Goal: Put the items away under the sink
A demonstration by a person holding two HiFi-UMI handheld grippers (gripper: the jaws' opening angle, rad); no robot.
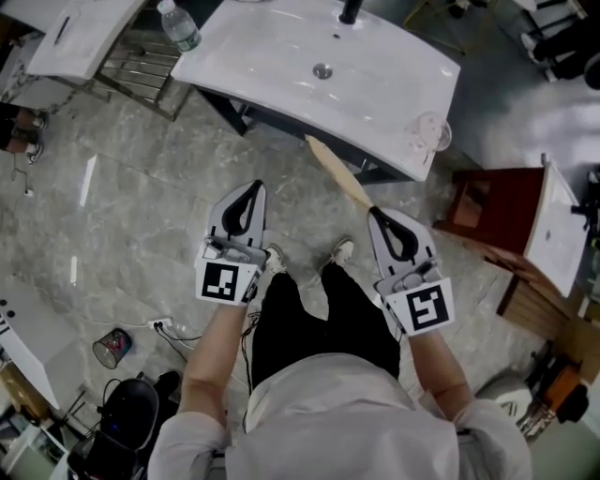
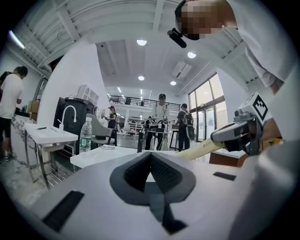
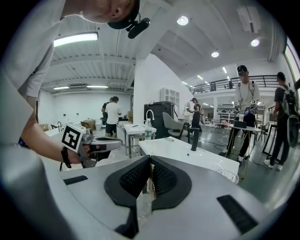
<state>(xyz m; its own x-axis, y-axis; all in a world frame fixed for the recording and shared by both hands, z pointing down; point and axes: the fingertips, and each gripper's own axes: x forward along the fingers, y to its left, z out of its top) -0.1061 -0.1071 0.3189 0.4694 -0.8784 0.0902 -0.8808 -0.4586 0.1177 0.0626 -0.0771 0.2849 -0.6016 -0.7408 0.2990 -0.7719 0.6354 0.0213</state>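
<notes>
My right gripper (image 1: 375, 212) is shut on a long pale beige stick (image 1: 337, 169), which points up and left toward the front edge of the white sink (image 1: 281, 56). In the left gripper view the stick (image 2: 202, 149) juts out from the right gripper (image 2: 233, 134). In the right gripper view only a thin cream sliver shows between the closed pads (image 3: 139, 177). My left gripper (image 1: 255, 185) is shut with nothing in it, held level beside the right one. The dark space under the sink (image 1: 234, 114) lies just ahead.
A water bottle (image 1: 178, 26) stands at the sink's left end, a clear glass dish (image 1: 427, 133) at its right corner, and a black tap (image 1: 350, 11) at the back. A red-brown wooden stand (image 1: 487, 202) is to the right. A second white basin (image 1: 80, 33) on a metal rack (image 1: 141, 66) stands at the left.
</notes>
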